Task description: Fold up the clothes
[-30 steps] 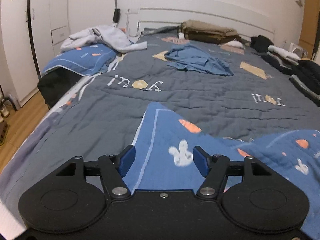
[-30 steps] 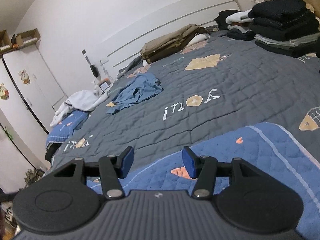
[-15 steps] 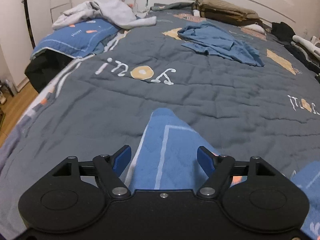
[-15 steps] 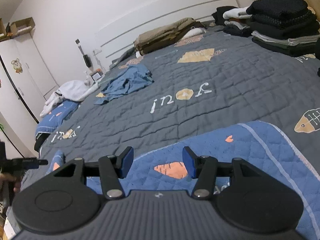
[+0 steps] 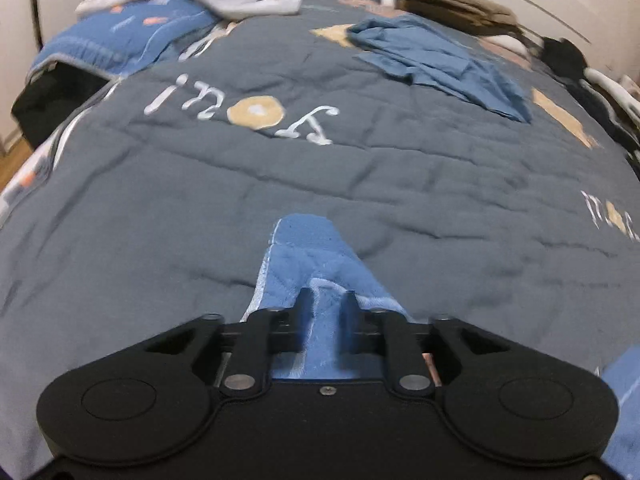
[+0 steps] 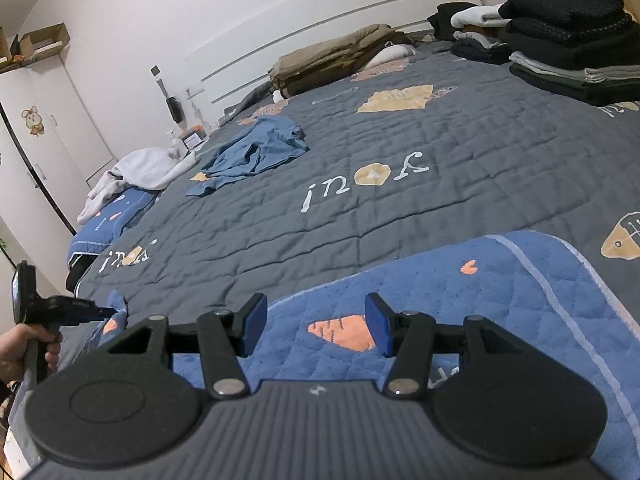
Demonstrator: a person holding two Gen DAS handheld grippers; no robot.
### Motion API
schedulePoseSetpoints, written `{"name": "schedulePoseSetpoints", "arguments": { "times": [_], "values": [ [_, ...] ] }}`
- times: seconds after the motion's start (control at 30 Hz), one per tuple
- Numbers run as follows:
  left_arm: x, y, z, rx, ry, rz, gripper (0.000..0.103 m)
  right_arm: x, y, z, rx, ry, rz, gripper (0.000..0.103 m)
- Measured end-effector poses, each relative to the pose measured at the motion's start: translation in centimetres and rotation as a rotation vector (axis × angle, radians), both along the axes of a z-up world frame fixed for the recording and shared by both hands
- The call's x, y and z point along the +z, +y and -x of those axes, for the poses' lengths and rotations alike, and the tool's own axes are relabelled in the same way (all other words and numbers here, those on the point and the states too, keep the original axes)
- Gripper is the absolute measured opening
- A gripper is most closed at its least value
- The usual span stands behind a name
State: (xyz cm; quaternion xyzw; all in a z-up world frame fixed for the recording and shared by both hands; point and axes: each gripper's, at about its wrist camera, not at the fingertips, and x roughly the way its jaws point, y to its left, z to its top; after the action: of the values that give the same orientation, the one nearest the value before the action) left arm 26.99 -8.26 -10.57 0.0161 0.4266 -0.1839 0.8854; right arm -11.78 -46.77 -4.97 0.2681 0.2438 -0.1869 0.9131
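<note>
A: Blue quilted cover, carrot print, pale piping: where is it logged?

B: It is logged as spread over the near part of the bed, on the grey quilt. One corner is pinched up into a ridge by the left hand-held gripper, whose jaws are clamped on the cloth.

A: And the right hand-held gripper?

B: It is recorded as standing apart at mid width, poised over the carrot patch; nothing is pressed between its blue pads.

A: How is the step best carried out?

B: A second hold on the matching edge is judged necessary before any lift. Both corners should be raised together and kept level, so that the piping is laid edge on edge and no slack is trapped. The pinch on the left looks shallow; slippage is a risk if the cloth is pulled hard.

A: Other stock?

B: A crumpled blue garment is noted farther up the bed, unfolded; dark folded stacks are noted at the far right.
</note>
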Motion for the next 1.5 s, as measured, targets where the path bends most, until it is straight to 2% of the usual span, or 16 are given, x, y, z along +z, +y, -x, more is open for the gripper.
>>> {"name": "schedulePoseSetpoints", "arguments": {
  "times": [0.13,0.2,0.27,0.37,0.6,0.67,0.77,0.87,0.93,1.0,1.07,1.2,1.3,1.4,1.43,1.5],
  "values": [
    [2.3,3.0,3.8,-0.007,-0.076,0.08,0.004,0.4,-0.6,0.4,-0.018,-0.015,-0.014,0.053],
    [2.5,4.8,6.3,-0.016,-0.081,0.078,0.004,0.6,-1.0,0.7,-0.031,-0.023,-0.015,0.053],
    [2.2,6.1,8.6,-0.028,-0.068,0.059,0.004,0.7,-1.2,1.0,-0.05,-0.03,-0.024,0.053],
    [1.8,8.0,12.5,-0.018,-0.038,0.077,0.003,0.8,-1.6,1.4,-0.062,-0.038,-0.038,0.053],
    [0.1,9.4,20.0,-0.039,0.031,0.03,0.001,2.4,-2.8,2.6,-0.08,-0.03,0.042,0.053],
    [0.0,9.5,20.9,-0.017,0.023,0.054,0.001,2.5,-4.1,3.0,-0.111,0.002,0.081,0.058],
    [0.0,9.5,21.7,0.001,0.024,0.153,0.002,2.1,-6.2,3.3,-0.148,0.062,0.125,0.064],
    [0.3,8.6,22.8,-0.042,-0.02,0.184,0.004,1.4,-8.3,3.4,-0.165,0.091,0.132,0.068],
    [0.6,8.2,23.6,-0.06,-0.034,0.211,0.01,0.7,-9.6,3.4,-0.171,0.103,0.132,0.069],
    [0.8,7.7,24.0,-0.072,-0.053,0.214,0.032,-0.2,-10.7,3.3,-0.177,0.13,0.125,0.071],
    [1.0,7.4,24.4,-0.081,-0.083,0.221,0.047,-1.0,-11.4,3.2,-0.18,0.144,0.118,0.073],
    [0.7,6.9,24.1,-0.076,-0.067,0.239,0.049,-2.4,-12.7,3.3,-0.183,0.131,0.071,0.074],
    [0.6,6.5,24.1,-0.087,-0.068,0.226,0.049,-3.5,-13.2,2.7,-0.167,0.13,-0.005,0.075],
    [0.6,6.2,24.1,-0.093,-0.074,0.229,0.049,-4.5,-13.0,2.0,-0.149,0.163,-0.06,0.075],
    [0.6,6.1,24.1,-0.094,-0.076,0.23,0.049,-4.6,-12.7,1.9,-0.145,0.159,-0.066,0.072],
    [0.7,5.8,24.1,-0.1,-0.081,0.233,0.049,-4.6,-12.3,1.9,-0.138,0.14,-0.09,0.057]
  ]
}}
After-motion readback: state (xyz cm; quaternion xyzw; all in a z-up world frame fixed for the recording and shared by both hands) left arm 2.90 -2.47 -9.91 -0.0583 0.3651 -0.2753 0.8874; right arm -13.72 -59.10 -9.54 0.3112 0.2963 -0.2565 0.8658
